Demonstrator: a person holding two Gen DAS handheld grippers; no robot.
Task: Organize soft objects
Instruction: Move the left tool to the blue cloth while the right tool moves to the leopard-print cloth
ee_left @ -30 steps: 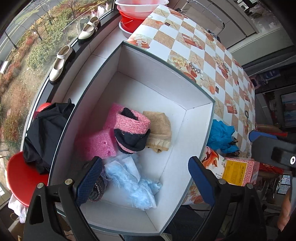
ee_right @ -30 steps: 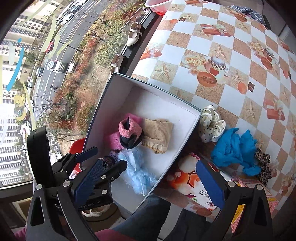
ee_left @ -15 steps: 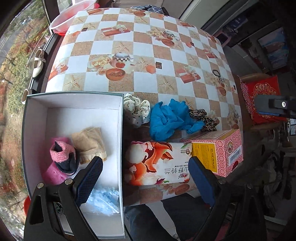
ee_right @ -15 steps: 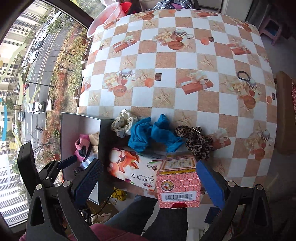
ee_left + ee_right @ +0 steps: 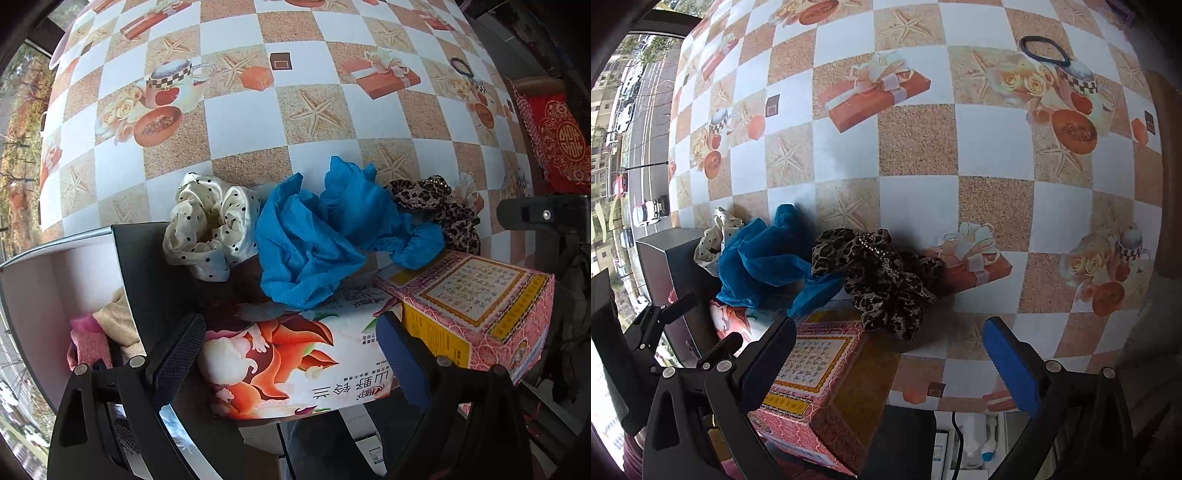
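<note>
A crumpled blue cloth (image 5: 317, 236) lies on the checkered table between a cream polka-dot scrunchie (image 5: 210, 229) and a leopard-print scrunchie (image 5: 439, 206). They also show in the right wrist view: the blue cloth (image 5: 757, 258), the cream scrunchie (image 5: 713, 236), the leopard scrunchie (image 5: 879, 277). The grey box (image 5: 147, 266) at the left holds pink and beige soft items (image 5: 107, 325). My left gripper (image 5: 291, 354) is open and empty above the floral tissue pack (image 5: 295, 350). My right gripper (image 5: 890, 354) is open and empty, just short of the leopard scrunchie.
A pink and yellow carton (image 5: 480, 295) lies beside the tissue pack at the table's near edge; it also shows in the right wrist view (image 5: 820, 376). A black hair tie (image 5: 1045, 50) lies far back on the table. A red cushion (image 5: 561, 140) is at the right.
Both grippers have swung from over the box to the right and dropped closer to the table. The loose cloths now fill the views. Both stay open and empty.
</note>
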